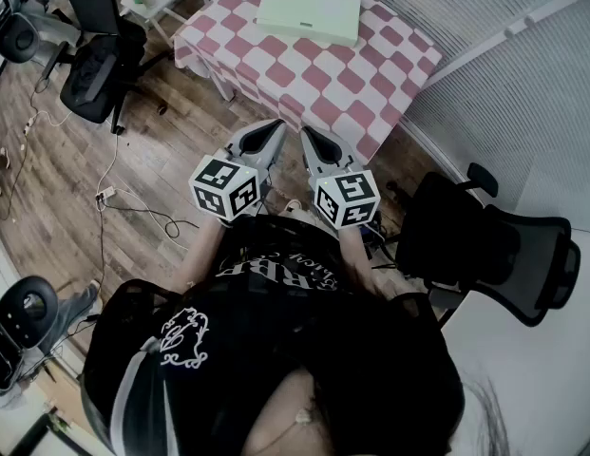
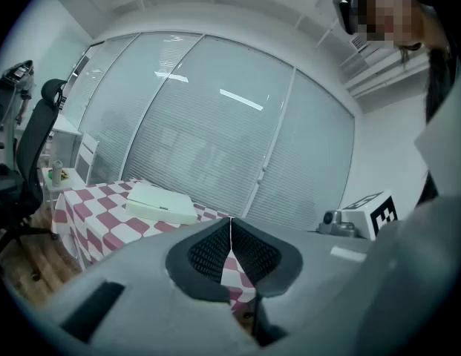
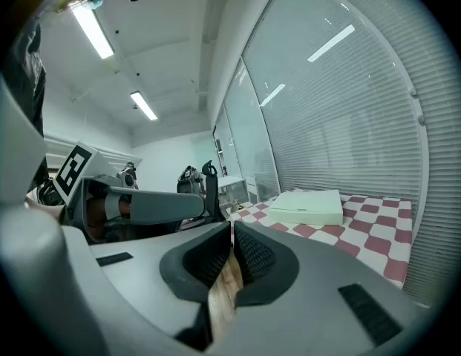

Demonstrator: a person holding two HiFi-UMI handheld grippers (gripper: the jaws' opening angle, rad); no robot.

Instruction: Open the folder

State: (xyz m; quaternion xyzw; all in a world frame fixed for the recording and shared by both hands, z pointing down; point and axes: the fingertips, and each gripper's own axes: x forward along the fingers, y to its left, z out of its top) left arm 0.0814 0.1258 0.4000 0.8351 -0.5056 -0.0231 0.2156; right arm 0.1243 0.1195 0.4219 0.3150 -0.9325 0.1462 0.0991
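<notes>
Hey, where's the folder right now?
In the head view the folder lies flat at the far end of the checkered table, top centre, well ahead of the left gripper and right gripper, touching neither.

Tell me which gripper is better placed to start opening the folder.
Right, narrowly. The right gripper and left gripper are both shut, empty, short of the table; the folder lies more directly ahead of the right one.
</notes>
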